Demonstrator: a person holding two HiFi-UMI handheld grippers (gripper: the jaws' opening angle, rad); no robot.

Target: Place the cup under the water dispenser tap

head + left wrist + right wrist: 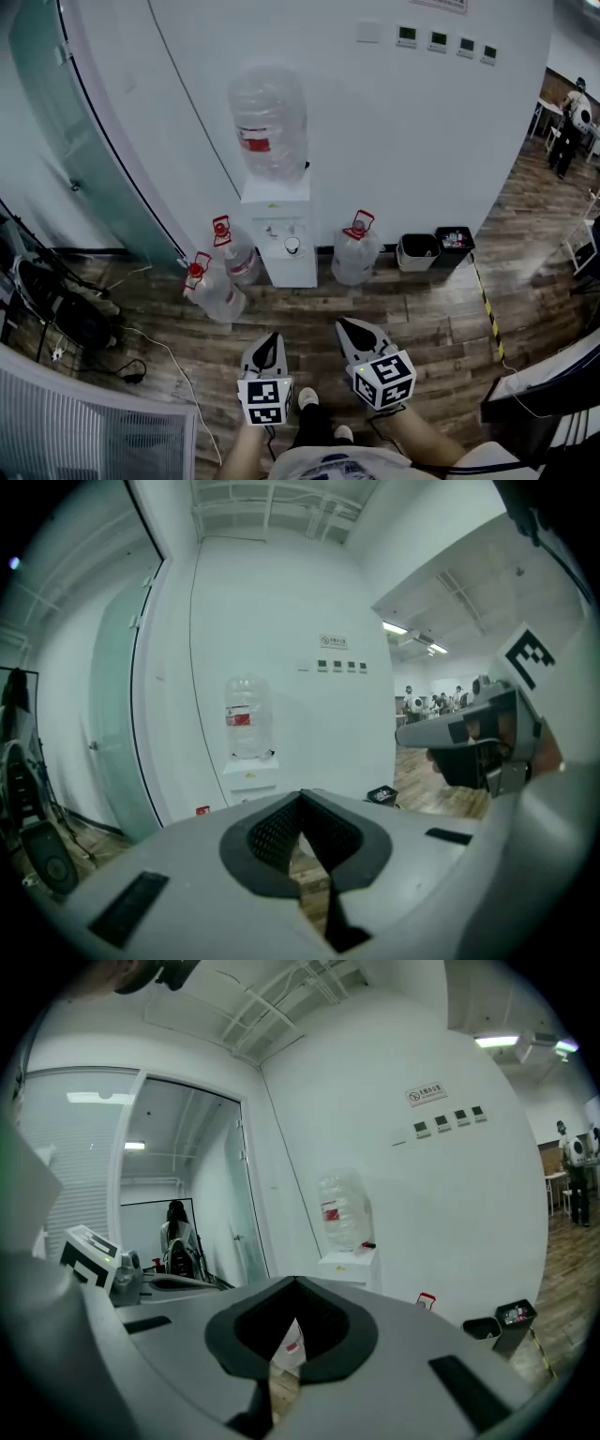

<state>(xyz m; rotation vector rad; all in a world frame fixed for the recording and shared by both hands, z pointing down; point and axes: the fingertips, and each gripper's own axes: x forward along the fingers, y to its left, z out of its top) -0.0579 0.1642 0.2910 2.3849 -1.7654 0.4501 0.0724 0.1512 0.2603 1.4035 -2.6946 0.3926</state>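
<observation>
Left tool (269, 339): jaws were fully together, nothing between them; it was held low at the person's front, pointing ahead along the floor.

Right tool (349, 325): just beside the left tool and slightly ahead of it; jaws also met at the tips and held nothing.

Water dispenser (281, 267): a white floor-standing unit against the white wall (394, 141), well ahead of both tools and roughly in line with the gap between them. A large clear bottle (269, 120) with a red label stood upside down on its top.

Cup (292, 245): small, white and round, it sat in the dispenser's front recess below the taps, well apart from both tools.

Spare bottles: three on the wooden floor (422, 319), with red handles. Two (217, 291) (236, 251) stood ahead and left of the left tool, beside the dispenser. One (356, 251) stood ahead of the right tool, on the dispenser's other side.

Bins: two dark ones (418, 250) (454, 246) stood against the wall, ahead and right of the right tool.

Glass partition (84, 141): it curved away far left of the left tool.
</observation>
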